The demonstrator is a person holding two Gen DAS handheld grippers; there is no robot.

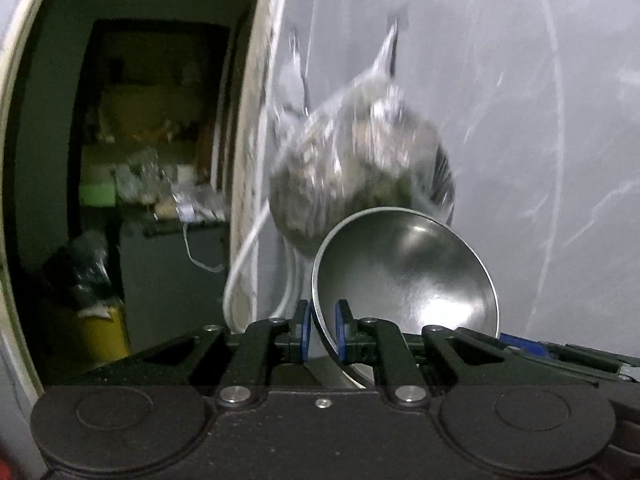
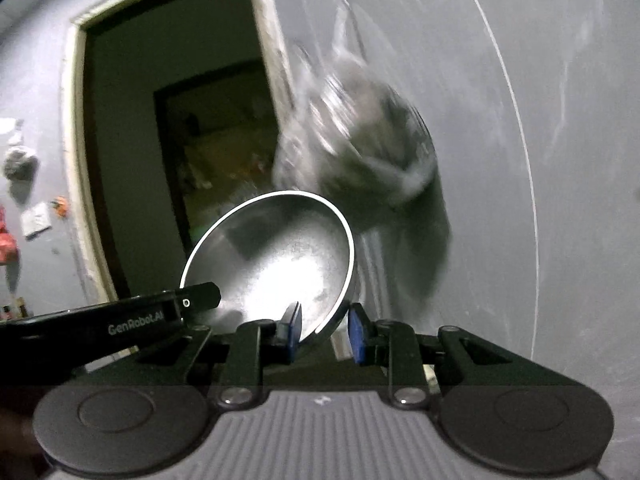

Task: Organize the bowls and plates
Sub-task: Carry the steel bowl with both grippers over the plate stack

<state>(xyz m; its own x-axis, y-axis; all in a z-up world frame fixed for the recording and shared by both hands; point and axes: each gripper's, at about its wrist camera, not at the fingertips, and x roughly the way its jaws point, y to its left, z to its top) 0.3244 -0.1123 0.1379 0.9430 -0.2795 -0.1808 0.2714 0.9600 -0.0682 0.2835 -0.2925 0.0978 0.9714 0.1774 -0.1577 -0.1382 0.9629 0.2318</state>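
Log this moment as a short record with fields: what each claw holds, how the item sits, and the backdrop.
left claw: shut on rim of steel bowl
right claw: shut on rim of the same steel bowl, opposite side
bowl pose: held up off any surface, tilted, inside facing the cameras
contents: none seen
backdrop: grey wall, dark doorway, blurred bag hanging on wall

Dim, motion-blurred, glare, fisheye bending.
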